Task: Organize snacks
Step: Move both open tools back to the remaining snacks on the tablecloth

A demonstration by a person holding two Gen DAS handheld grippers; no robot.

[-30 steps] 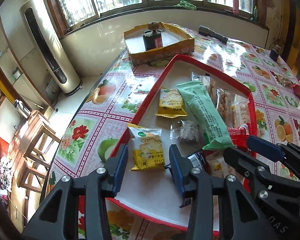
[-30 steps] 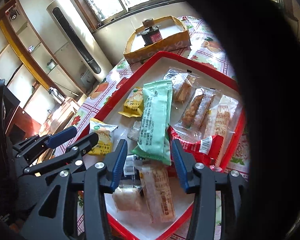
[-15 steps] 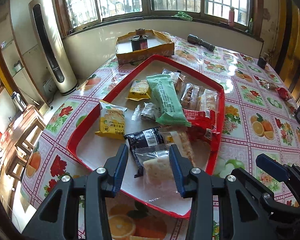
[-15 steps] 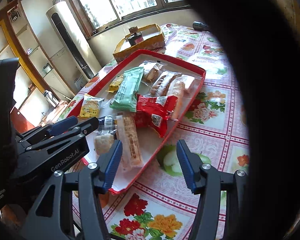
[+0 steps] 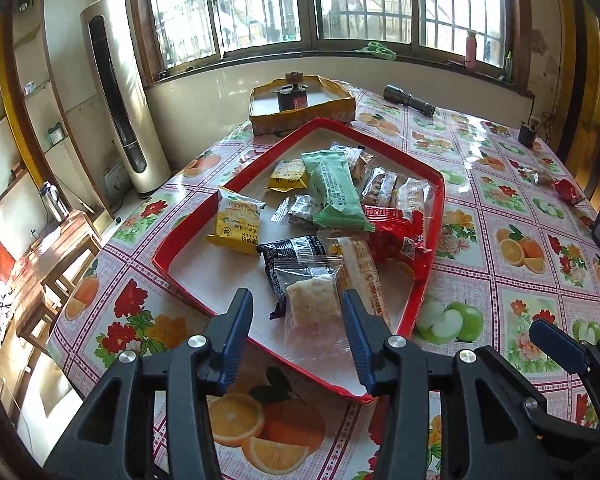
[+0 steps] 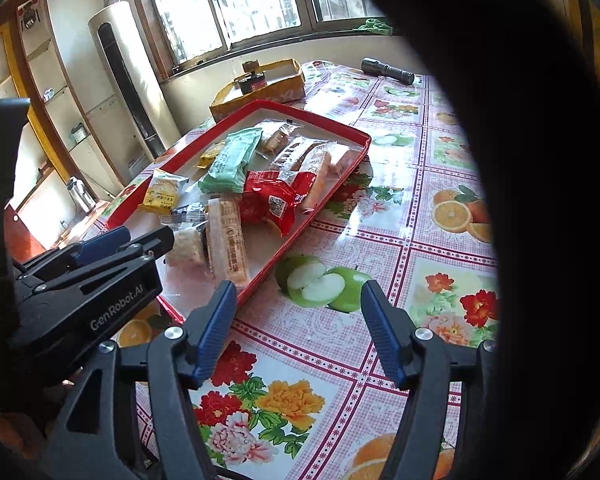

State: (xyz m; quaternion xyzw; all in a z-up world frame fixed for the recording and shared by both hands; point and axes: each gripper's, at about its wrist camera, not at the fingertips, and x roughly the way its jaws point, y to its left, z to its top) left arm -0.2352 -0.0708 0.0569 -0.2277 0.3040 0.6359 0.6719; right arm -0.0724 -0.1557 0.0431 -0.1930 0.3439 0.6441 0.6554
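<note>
1. A large dark shape blocks the right side of the right wrist view, hiding that part of the counter [image 6: 380,216].
2. The left gripper [image 6: 148,240] is cut off at the left edge of the right wrist view and covers part of the red tray [image 5: 428,280].
3. In the tray, snack packets overlap, so several are partly hidden and the exact count is hard to make out.
4. Countable in the tray: two yellow packets [image 5: 236,224], one long green packet [image 5: 334,192], one red packet [image 5: 396,236], one black packet [image 5: 292,252], one clear packet with a pale square cake [image 5: 312,304], and some clear-wrapped bars [image 5: 384,188] whose number is unclear.
5. The left gripper's [image 5: 296,320] jaws are opening; the pale cake packet appears between them, and the pads are not pressing it.
6. The right gripper's [image 6: 298,320] jaws are opening and empty, above bare flowered cloth beside the tray.
7. One yellow box [image 5: 300,116] stands behind the tray; one dark torch [image 5: 408,100] lies near the window.
</note>
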